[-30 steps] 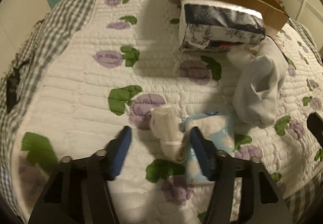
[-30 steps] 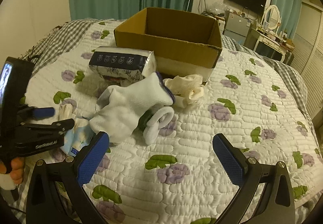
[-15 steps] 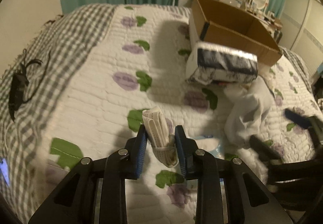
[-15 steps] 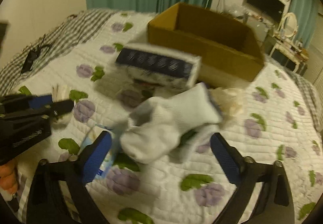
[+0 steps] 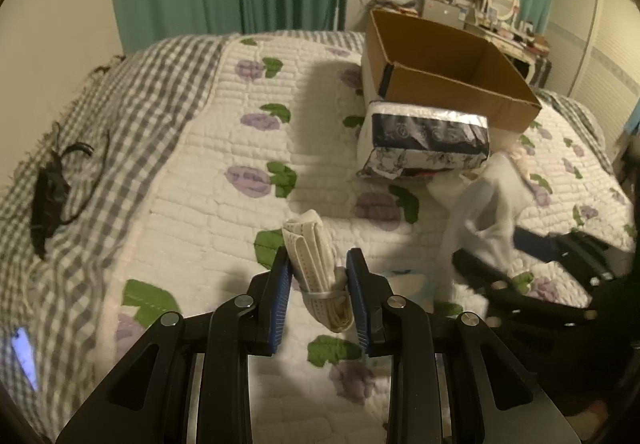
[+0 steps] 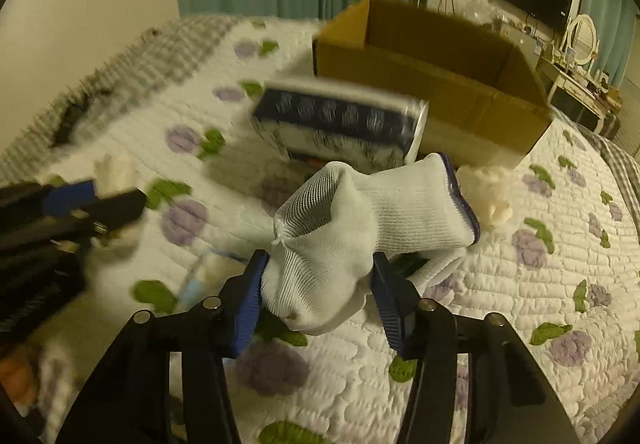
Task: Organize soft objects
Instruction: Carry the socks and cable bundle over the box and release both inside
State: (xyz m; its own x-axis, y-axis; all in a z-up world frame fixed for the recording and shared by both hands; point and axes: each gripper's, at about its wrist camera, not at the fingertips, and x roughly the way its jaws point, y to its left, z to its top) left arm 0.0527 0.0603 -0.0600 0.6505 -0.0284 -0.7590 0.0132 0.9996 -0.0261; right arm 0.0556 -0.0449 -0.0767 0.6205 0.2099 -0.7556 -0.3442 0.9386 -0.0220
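**Both grippers clamped on soft items over the quilt**

Left wrist view: the left gripper (image 5: pixel 318 276) is closed on a rolled cream cloth (image 5: pixel 316 264), gripped between both blue pads, its upper end sticking out past the fingertips. The roll is seen above the floral quilt (image 5: pixel 224 148). A cardboard box (image 5: pixel 444 68) sits open at the far side, with a dark printed soft pack (image 5: pixel 428 140) touching its near wall. The right gripper (image 5: pixel 532 256) is seen at the right edge with white fabric in it. A black cable (image 5: pixel 52 192) lies on the checked border.

Right wrist view, partly blurred: the right gripper (image 6: pixel 318 284) is clamped on a white knit sock (image 6: pixel 360 220), bunched between the pads. A cream bundle (image 6: pixel 488 192) lies just beside the box (image 6: pixel 432 72).
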